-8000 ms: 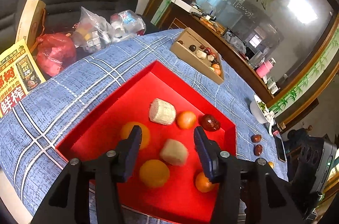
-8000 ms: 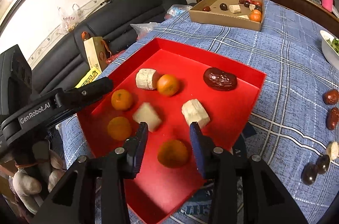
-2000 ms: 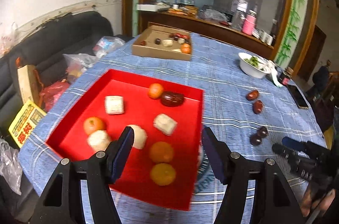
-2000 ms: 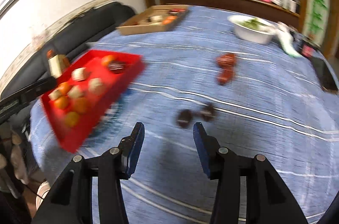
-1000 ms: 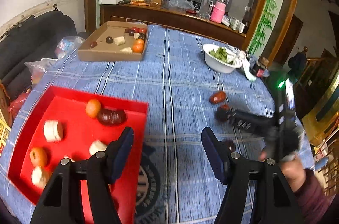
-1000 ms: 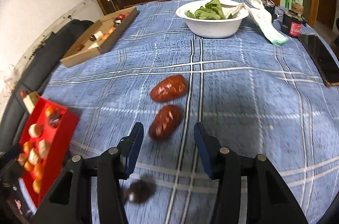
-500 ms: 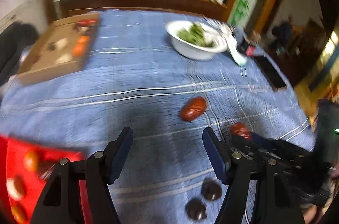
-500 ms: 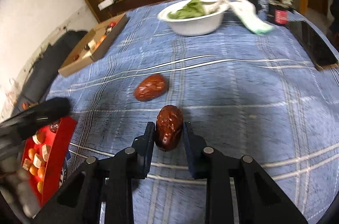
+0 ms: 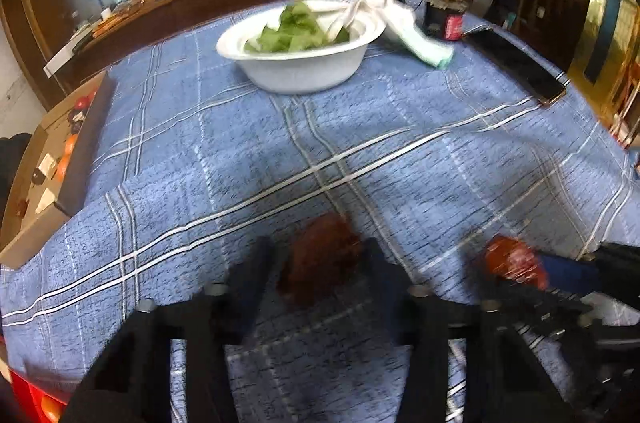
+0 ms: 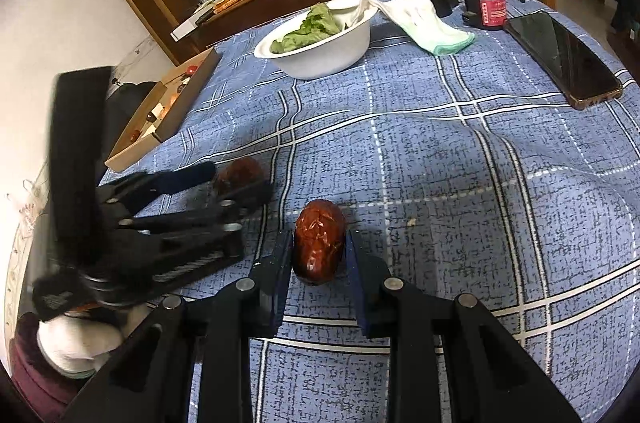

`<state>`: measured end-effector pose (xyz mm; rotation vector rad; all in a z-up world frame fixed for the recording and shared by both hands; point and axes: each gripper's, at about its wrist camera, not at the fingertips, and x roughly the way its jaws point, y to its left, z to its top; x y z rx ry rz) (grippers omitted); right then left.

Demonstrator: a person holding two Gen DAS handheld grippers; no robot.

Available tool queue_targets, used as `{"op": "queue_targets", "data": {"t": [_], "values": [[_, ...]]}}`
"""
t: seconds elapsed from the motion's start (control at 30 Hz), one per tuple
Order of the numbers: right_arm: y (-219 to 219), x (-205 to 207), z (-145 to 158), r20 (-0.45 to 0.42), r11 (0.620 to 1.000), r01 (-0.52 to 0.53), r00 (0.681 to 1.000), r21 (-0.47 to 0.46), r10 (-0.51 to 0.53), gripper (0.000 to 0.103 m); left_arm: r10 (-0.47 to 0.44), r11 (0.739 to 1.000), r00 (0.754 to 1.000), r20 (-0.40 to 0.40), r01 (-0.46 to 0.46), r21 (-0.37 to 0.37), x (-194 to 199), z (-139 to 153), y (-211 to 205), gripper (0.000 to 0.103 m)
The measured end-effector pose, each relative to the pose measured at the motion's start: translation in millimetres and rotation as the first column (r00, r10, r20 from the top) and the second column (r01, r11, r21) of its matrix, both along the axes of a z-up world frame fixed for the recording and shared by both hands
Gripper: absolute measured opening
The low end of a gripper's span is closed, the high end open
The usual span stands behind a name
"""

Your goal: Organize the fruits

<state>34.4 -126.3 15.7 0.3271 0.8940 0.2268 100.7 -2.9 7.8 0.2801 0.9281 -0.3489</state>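
Since 0.5 s ago left gripper (image 9: pixel 320 263) has dropped to straddle a blurred red-brown jujube (image 9: pixel 322 257) on the blue plaid tablecloth (image 9: pixel 360 127); grip vs. gap can't tell. Right gripper (image 10: pixel 318 255) clamps the 2nd jujube (image 10: pixel 319 245), glossy, wrinkled, at 6 o'clock in its view. Red-label jar (image 10: pixel 491 9) at 1 o'clock, text unreadable.

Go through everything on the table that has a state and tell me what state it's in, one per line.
Right gripper: shut on a glossy red date.
Left gripper: jaws around a second, blurred red date; grip unclear.
White bowl: upright, holding green leaves.
Black phone: flat, screen dark.
Brown cardboard box: open.
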Motion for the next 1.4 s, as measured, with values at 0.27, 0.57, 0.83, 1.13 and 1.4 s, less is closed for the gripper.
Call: {"op": "queue_targets", "data": {"t": [0.27,0.57,0.83,1.13,1.4], "values": [[-1.3,-1.5,0.2,0.006,1.000,0.000,1.000,0.014,0.000,0.025,0.063,0.998,0.996,0.069,-0.061,-0.027,-29.1,23.9,20.2,0.032],[13.5,-10.5,7.3,0.055,0.999,-0.040,0.998,-0.019,0.041,0.025,0.280,0.958,0.948,0.149,-0.267,-0.101,-106.4,72.0,91.1,0.031],[50.9,-25.4,2.1,0.052,0.989,-0.103,0.993,-0.110,0.109,0.025,0.487,0.871,0.848,0.206,-0.457,-0.179,-174.2,85.1,163.4,0.031],[118.7,-67.0,21.0,0.073,0.956,-0.235,0.965,-0.177,0.251,0.025,0.580,0.812,0.785,0.219,-0.536,-0.232,-210.5,77.9,219.4,0.031],[162.0,-95.5,37.9,0.100,0.928,-0.315,0.935,-0.200,0.339,0.025,0.586,0.800,0.788,0.188,-0.526,-0.288,-224.7,70.9,242.1,0.031]]}}
